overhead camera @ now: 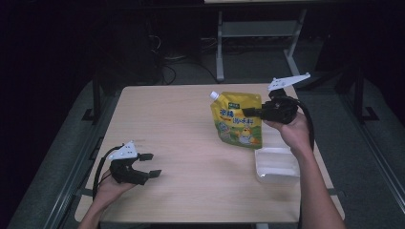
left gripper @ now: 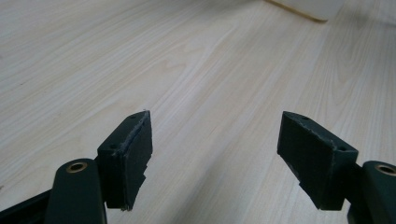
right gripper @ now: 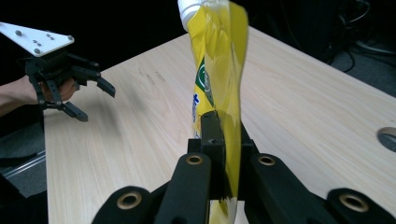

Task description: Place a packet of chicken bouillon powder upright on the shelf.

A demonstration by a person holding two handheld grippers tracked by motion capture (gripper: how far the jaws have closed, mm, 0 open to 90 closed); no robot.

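Note:
A yellow spouted pouch [overhead camera: 237,119] with a white cap hangs upright above the right side of the wooden table [overhead camera: 181,143]. My right gripper [overhead camera: 252,112] is shut on its right edge, reaching in from the right. In the right gripper view the pouch [right gripper: 219,74] stands edge-on, pinched between my black jaws, with the right gripper [right gripper: 223,140] closed flat on it. My left gripper [overhead camera: 151,165] rests near the table's front left corner, open and holding nothing. In the left gripper view the left gripper [left gripper: 215,154] has its pads wide apart over bare wood.
A clear plastic tray [overhead camera: 277,164] lies on the table just below the pouch, under my right forearm. The left gripper [right gripper: 79,93] appears far off in the right gripper view. Metal desk legs and cables stand on the dark floor behind the table.

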